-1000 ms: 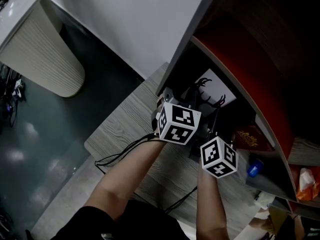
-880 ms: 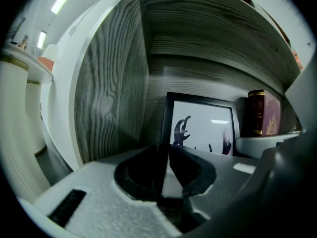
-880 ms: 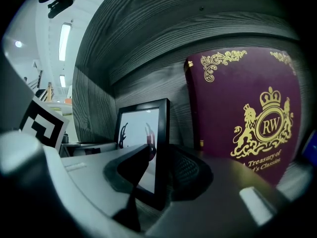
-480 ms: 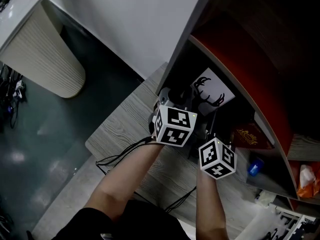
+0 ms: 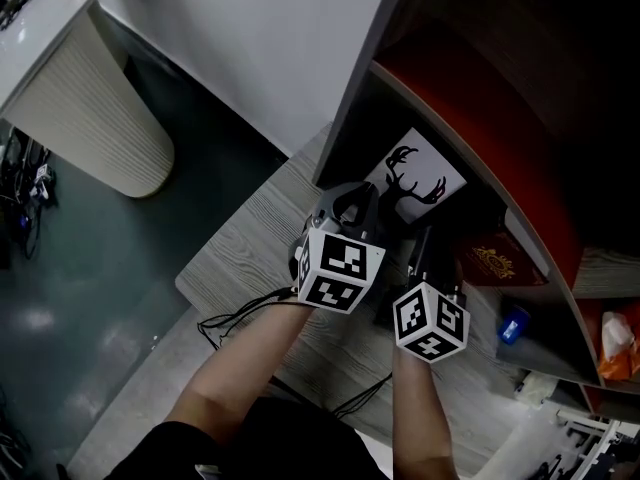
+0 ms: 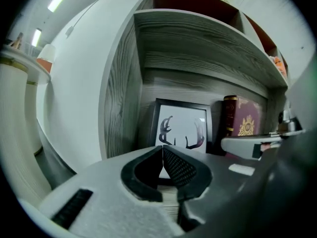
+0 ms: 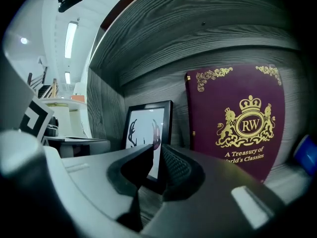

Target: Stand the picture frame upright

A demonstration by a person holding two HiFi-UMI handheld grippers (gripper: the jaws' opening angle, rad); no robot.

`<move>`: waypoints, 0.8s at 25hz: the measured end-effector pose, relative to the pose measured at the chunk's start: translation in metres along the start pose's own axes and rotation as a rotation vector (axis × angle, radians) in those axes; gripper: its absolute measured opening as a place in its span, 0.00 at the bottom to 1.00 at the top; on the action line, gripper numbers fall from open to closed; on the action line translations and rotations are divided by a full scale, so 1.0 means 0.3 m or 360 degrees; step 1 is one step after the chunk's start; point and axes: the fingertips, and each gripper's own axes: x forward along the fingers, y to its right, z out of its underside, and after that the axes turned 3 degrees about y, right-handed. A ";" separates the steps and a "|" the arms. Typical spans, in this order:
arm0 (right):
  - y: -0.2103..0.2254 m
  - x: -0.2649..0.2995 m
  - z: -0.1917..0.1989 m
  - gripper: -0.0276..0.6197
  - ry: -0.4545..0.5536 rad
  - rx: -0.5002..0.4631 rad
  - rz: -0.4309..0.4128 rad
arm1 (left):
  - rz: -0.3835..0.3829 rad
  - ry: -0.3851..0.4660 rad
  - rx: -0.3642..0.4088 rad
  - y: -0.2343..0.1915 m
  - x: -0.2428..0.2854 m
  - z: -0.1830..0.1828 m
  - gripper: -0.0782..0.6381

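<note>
The black picture frame point(image 5: 415, 180) with a deer-antler print stands upright in the shelf compartment, leaning on the back wall. It shows in the left gripper view point(image 6: 181, 129) and the right gripper view point(image 7: 146, 128). My left gripper point(image 5: 352, 204) point(image 6: 163, 148) hangs just in front of it, its jaws closing, tips touching with nothing between them. My right gripper point(image 5: 431, 242) point(image 7: 157, 150) is beside it, also closing, with a narrow gap and nothing between the pads. Neither gripper touches the frame.
A maroon book point(image 7: 240, 118) point(image 6: 242, 125) with gold print leans to the right of the frame. A blue object point(image 5: 512, 325) lies further right. The grey wood shelf point(image 5: 265, 238) runs out to the left; a black cable point(image 5: 240, 313) trails over it. A ribbed white counter point(image 5: 90, 118) stands at far left.
Both grippers have drawn back from the frame toward the person. The frame now shows fuller and stands free of them.
</note>
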 end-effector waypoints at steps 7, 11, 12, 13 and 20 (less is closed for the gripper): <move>-0.031 -0.071 0.002 0.05 -0.0001 -0.0034 -0.0071 | 0.0124 -0.0023 -0.0016 0.077 -0.095 0.006 0.11; -0.049 -0.118 -0.003 0.05 0.0006 -0.0022 -0.0116 | 0.0137 0.0005 -0.0004 0.104 -0.158 -0.009 0.11; -0.053 -0.130 -0.005 0.05 0.0007 -0.0019 -0.0127 | 0.0141 0.0007 -0.0003 0.109 -0.172 -0.009 0.11; -0.056 -0.142 -0.006 0.05 0.0008 -0.0018 -0.0135 | 0.0143 0.0007 -0.0002 0.114 -0.186 -0.009 0.11; -0.068 -0.225 -0.012 0.05 0.0009 -0.0028 -0.0173 | 0.0163 0.0012 0.0009 0.161 -0.279 -0.011 0.11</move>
